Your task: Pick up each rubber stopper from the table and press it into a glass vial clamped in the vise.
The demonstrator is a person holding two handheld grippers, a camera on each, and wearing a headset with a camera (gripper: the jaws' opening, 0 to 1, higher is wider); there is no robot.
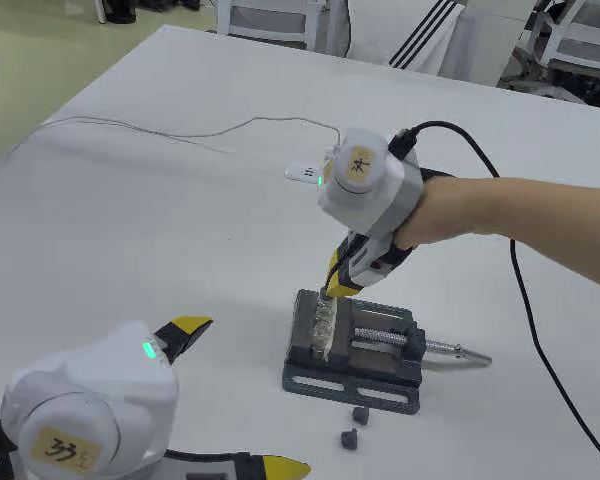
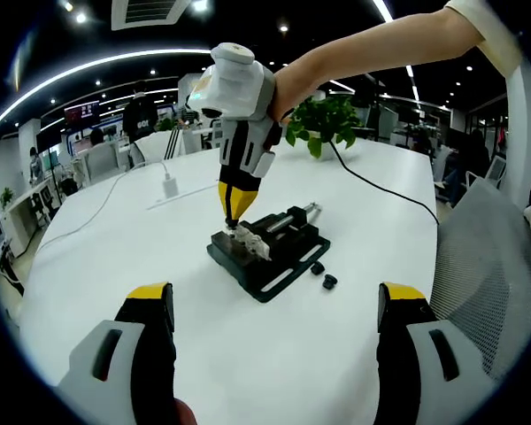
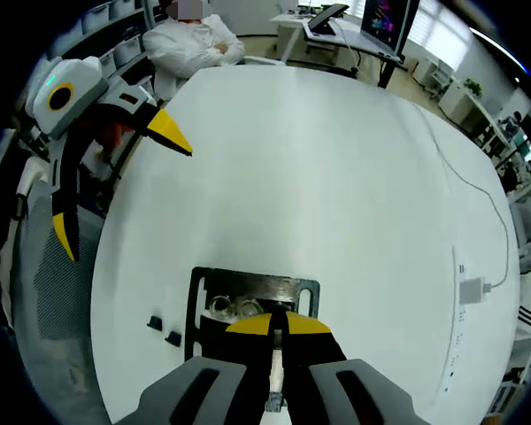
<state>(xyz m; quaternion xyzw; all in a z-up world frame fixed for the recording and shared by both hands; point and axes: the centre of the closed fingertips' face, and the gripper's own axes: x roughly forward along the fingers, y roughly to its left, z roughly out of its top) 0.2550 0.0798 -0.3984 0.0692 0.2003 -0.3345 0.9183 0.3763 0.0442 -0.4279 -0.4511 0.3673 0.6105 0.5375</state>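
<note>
A dark vise (image 1: 380, 372) sits on the white table (image 1: 140, 230) with clear glass vials (image 1: 325, 320) clamped in its jaws. My right gripper (image 1: 330, 290) points straight down with its yellow tips shut together right over the vials (image 3: 230, 307); nothing shows between them. Two small dark rubber stoppers (image 1: 360, 413) (image 1: 348, 438) lie on the table just in front of the vise. My left gripper (image 1: 238, 396) hovers open at the near left, apart from the vise (image 2: 270, 257) and empty. From it the right gripper (image 2: 236, 217) and both stoppers (image 2: 323, 274) show.
The vise's screw handle (image 1: 460, 352) sticks out to the right. A black cable (image 1: 525, 300) trails from the right gripper across the table. A white adapter (image 1: 305, 172) with a thin wire lies further back. Chairs stand beyond the far edge.
</note>
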